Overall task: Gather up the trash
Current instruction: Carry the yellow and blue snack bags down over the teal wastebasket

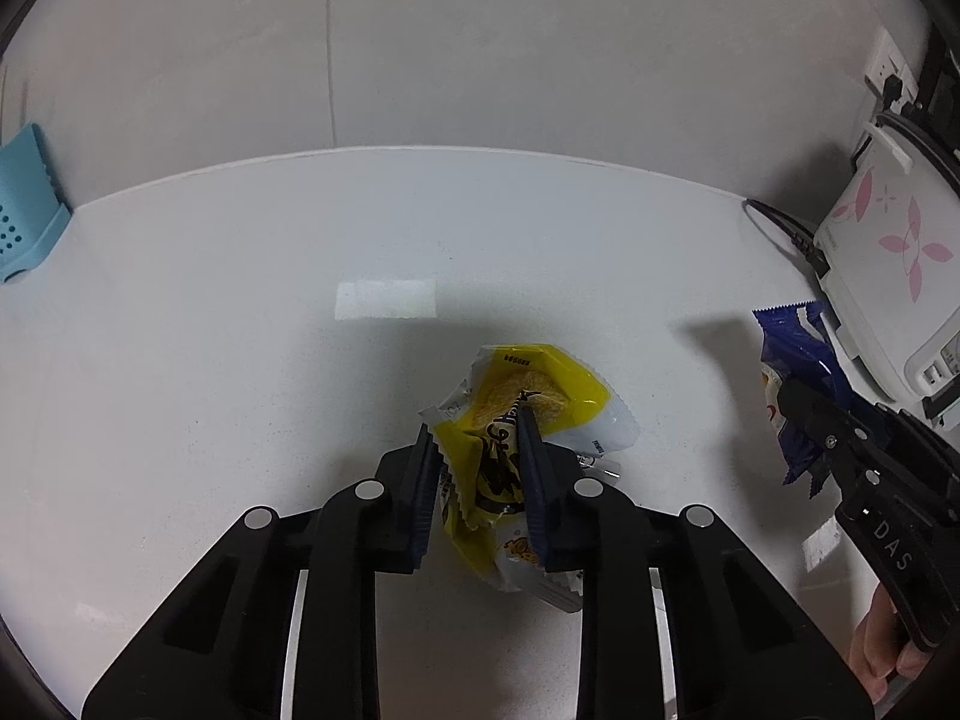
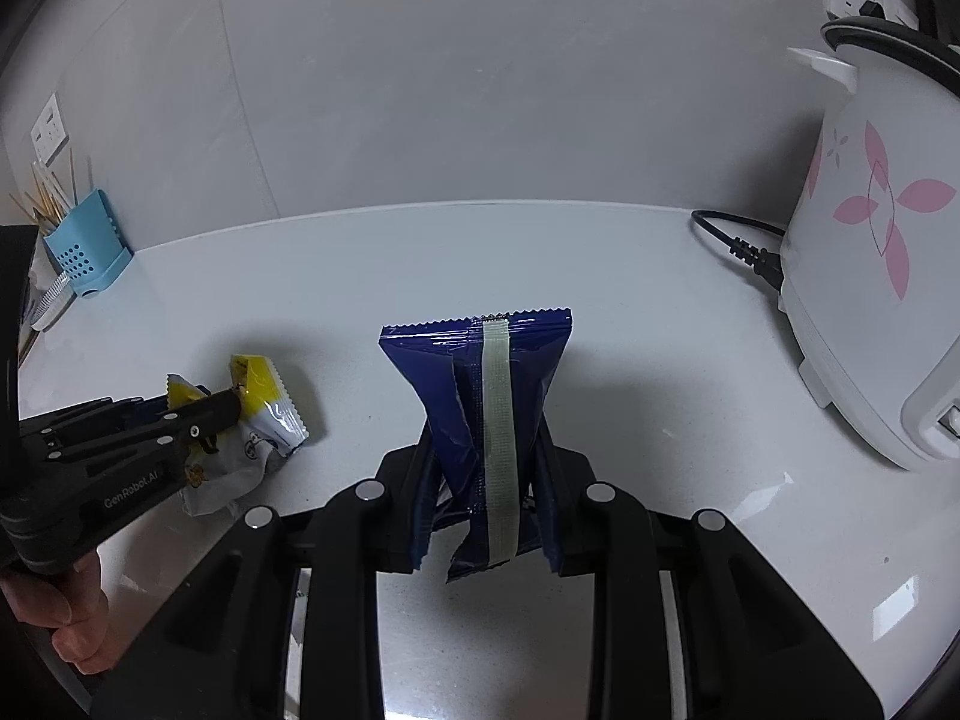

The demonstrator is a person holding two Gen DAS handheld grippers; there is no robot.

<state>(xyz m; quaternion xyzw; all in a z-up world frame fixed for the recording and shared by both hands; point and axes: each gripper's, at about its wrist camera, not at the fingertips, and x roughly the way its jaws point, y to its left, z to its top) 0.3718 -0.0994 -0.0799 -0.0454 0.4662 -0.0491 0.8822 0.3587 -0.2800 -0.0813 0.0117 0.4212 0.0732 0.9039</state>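
Print on the yellow wrapper (image 1: 516,408) is crumpled and unreadable. The rice cooker (image 2: 870,276) at 3 o'clock is cut off by the frame edge, as is the blue holder (image 2: 90,246) at 9 o'clock.

Left gripper (image 1: 477,438): jaws narrow, pads pinching the yellow wrapper, which lies on the counter (image 1: 240,330) at centre.

Right gripper (image 2: 486,450): jaws narrow, clamped on the blue packet (image 2: 474,372), held upright, with a pale tape strip down its face.
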